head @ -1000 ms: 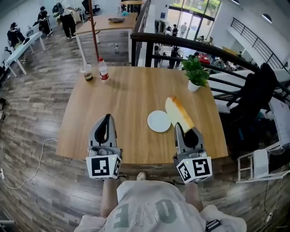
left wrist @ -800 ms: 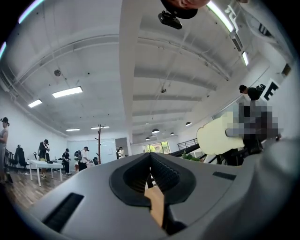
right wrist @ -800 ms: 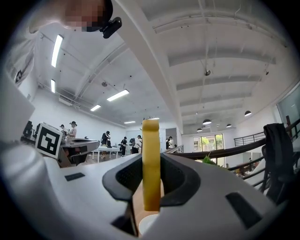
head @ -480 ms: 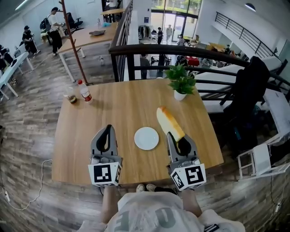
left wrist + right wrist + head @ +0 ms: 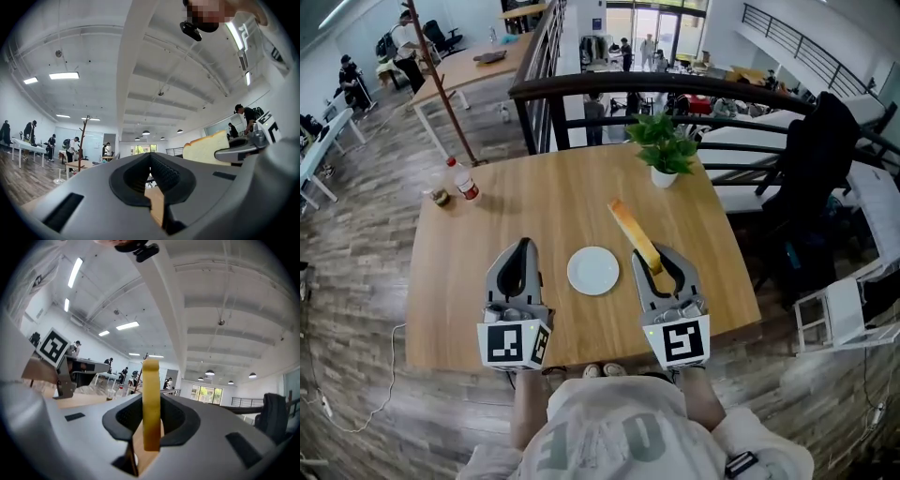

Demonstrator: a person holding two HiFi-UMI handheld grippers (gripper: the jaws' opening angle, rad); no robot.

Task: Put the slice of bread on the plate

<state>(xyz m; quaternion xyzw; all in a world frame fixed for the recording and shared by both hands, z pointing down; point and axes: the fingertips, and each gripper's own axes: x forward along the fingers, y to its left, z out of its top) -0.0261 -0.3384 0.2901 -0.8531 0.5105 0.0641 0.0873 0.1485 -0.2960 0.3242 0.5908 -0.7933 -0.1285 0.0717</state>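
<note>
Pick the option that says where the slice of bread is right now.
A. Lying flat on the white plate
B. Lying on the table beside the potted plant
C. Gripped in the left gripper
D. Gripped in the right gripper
D: the slice of bread stands edge-on, pinched between the fingers of the right gripper, while the plate beside it has nothing on it.

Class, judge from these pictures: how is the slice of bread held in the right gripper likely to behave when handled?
The slice of bread juts out past the right gripper without drooping, so it is probably fairly stiff and light. It is pinched on edge between the jaws, and its soft-looking crumb may dent if squeezed harder.
</note>
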